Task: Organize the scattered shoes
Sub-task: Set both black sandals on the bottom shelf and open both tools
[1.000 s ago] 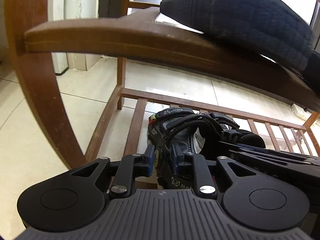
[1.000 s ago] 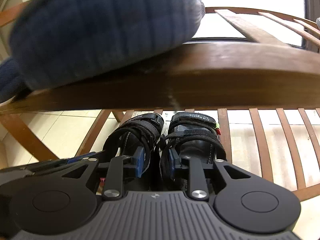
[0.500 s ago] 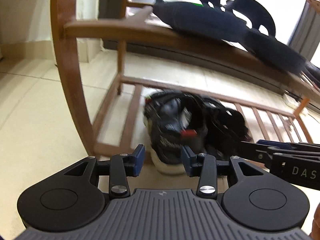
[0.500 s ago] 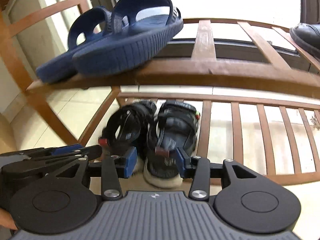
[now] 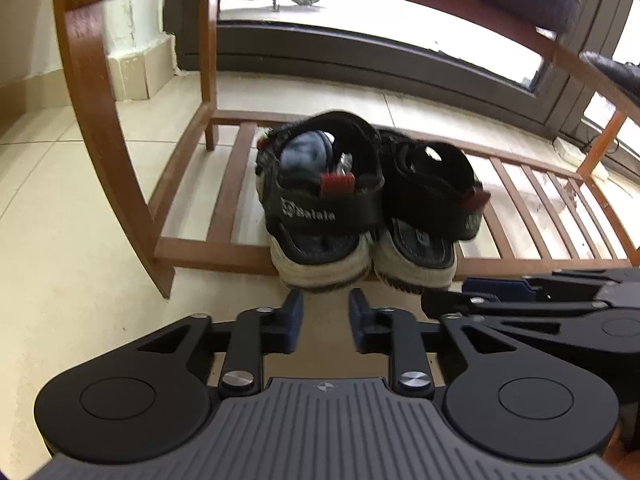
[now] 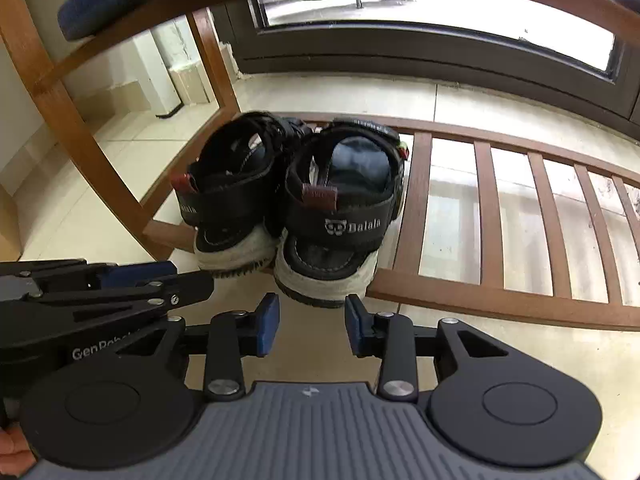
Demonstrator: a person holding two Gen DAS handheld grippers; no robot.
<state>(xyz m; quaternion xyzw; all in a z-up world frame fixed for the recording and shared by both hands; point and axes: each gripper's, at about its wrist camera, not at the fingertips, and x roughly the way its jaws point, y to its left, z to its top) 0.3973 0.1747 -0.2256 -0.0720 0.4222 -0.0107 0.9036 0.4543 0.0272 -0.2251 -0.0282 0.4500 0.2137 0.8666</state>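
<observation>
Risk of nudging paired sandals [image 5: 360,208] off lower rack rail [image 5: 224,254]: left tool [image 5: 325,322] and right tool [image 6: 310,326] empty, closing just before their heels.

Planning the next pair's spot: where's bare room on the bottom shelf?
Free: the bottom shelf slats right of the sandals, out to the far end. Crowded: the shelf's left end by the side post, where both sandals sit heels out, touching.

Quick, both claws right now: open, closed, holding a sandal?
Left claw: empty, jaws closing, just short of the left sandal.
Right claw: empty, jaws closing, just short of the right sandal.
</observation>
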